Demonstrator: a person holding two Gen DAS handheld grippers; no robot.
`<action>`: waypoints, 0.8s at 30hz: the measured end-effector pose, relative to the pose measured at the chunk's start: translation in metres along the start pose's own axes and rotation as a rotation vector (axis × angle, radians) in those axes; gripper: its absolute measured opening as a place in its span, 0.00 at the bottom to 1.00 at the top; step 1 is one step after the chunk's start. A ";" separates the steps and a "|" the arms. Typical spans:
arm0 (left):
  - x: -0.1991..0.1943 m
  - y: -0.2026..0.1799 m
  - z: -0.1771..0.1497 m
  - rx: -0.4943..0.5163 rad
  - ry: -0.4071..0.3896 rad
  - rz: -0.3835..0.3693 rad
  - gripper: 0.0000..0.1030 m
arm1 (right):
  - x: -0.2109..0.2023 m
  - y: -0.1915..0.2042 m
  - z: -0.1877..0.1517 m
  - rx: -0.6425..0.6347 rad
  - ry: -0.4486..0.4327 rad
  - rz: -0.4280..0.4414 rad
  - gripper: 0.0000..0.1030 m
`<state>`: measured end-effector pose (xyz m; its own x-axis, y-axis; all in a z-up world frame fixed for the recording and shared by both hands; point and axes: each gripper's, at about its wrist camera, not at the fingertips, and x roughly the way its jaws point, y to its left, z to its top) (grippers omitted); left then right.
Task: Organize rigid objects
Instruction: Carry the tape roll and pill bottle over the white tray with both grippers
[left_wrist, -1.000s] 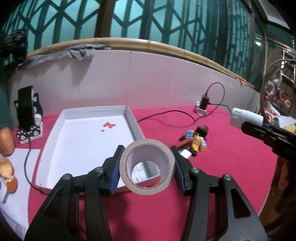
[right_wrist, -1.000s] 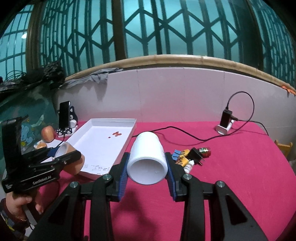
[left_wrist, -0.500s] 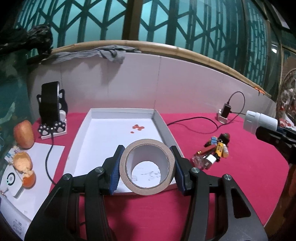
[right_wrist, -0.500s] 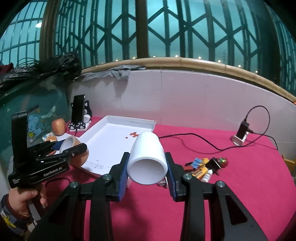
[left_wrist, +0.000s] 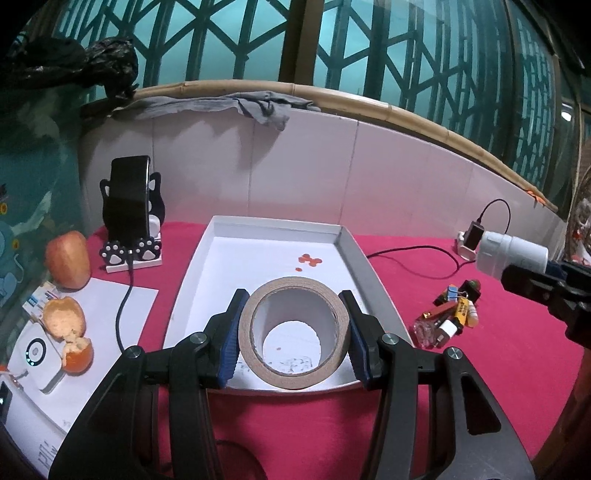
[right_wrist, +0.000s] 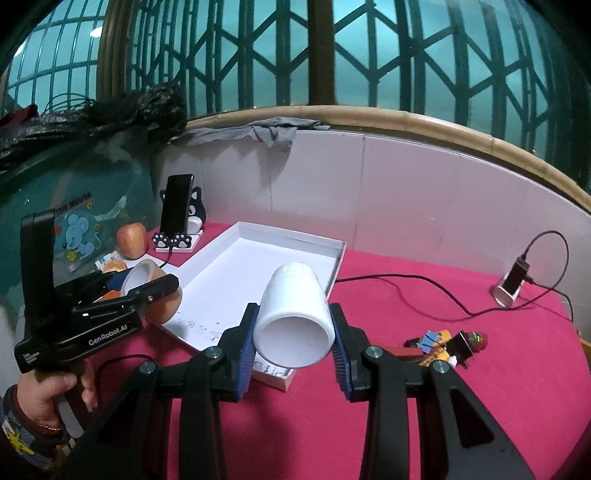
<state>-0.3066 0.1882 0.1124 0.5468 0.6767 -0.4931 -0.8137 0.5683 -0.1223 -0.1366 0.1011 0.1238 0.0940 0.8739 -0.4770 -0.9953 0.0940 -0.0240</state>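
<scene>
My left gripper (left_wrist: 293, 338) is shut on a roll of brown tape (left_wrist: 291, 295), held over the near end of a white tray (left_wrist: 192, 295) on the red table. In the right wrist view my right gripper (right_wrist: 293, 339) is shut on a white plastic bottle (right_wrist: 293, 314), lying on its side with its base toward the camera, above the tray's (right_wrist: 314, 243) near right corner. The left gripper with the tape roll (right_wrist: 147, 275) shows at the left of that view, held by a person's hand (right_wrist: 55, 391). The bottle (left_wrist: 511, 253) also shows at the right of the left wrist view.
A pile of small items (left_wrist: 450, 314) lies on the red cloth right of the tray, with a charger and cable (right_wrist: 511, 284) behind. Left of the tray stand a phone on a cat-shaped holder (left_wrist: 131, 218), an apple (left_wrist: 68, 260) and orange pieces (left_wrist: 68, 328). A white wall backs the table.
Both grippers have swung left with their loads. The tape roll now hangs over the tray's near end, and the bottle has moved from right of the tray to above its corner.
</scene>
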 end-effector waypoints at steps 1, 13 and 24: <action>0.001 0.001 0.001 0.005 -0.001 0.007 0.47 | 0.004 0.001 0.004 -0.001 0.005 0.007 0.35; 0.016 0.014 0.026 0.007 -0.002 0.040 0.47 | 0.033 0.013 0.028 -0.002 0.036 0.049 0.35; 0.039 0.014 0.037 0.005 0.032 0.050 0.47 | 0.046 0.019 0.038 0.008 0.050 0.072 0.35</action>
<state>-0.2891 0.2400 0.1235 0.4989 0.6892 -0.5255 -0.8388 0.5365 -0.0927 -0.1502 0.1612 0.1345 0.0210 0.8538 -0.5203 -0.9992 0.0359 0.0186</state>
